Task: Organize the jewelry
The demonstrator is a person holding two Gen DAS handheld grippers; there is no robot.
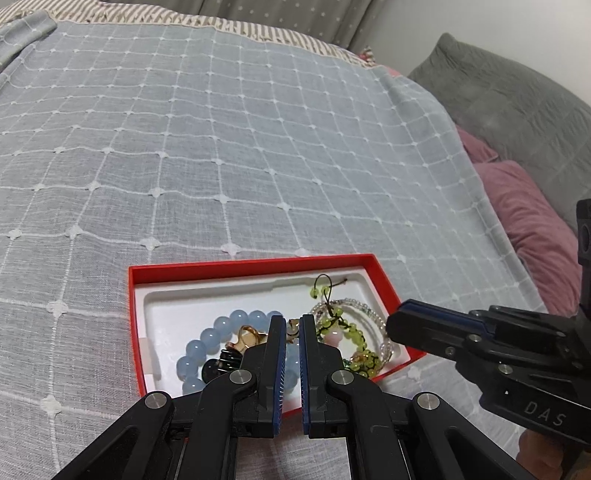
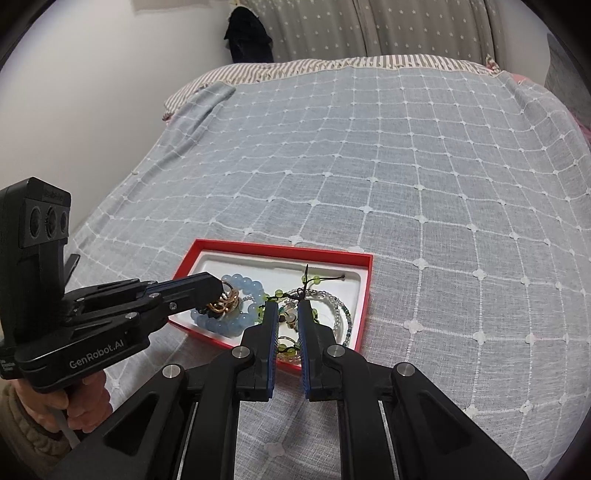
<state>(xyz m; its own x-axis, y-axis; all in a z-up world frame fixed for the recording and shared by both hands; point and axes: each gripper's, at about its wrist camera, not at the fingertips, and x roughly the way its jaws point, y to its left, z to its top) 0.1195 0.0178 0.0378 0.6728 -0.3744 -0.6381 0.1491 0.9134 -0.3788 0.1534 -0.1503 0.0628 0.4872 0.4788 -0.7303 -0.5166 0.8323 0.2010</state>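
Note:
A red box [image 1: 243,266] with a white insert lies on the bed; it also shows in the right wrist view [image 2: 280,250]. Inside lie a pale blue bead bracelet [image 1: 207,339], a gold clip [image 1: 245,338], a green bead bracelet [image 1: 351,332] and a clear bead bracelet [image 1: 369,314]. My left gripper [image 1: 293,321] hovers over the box with its jaws a narrow gap apart and nothing between them; its tips show by the gold clip in the right wrist view [image 2: 218,291]. My right gripper [image 2: 287,308] is over the green beads [image 2: 275,293], narrowly parted and empty.
The bed is covered by a grey-blue checked spread [image 1: 221,147]. Pink pillows [image 1: 524,221] and a grey cushion [image 1: 498,99] lie to the right. A striped pillow [image 2: 207,83] and a curtain [image 2: 369,26] are at the far end.

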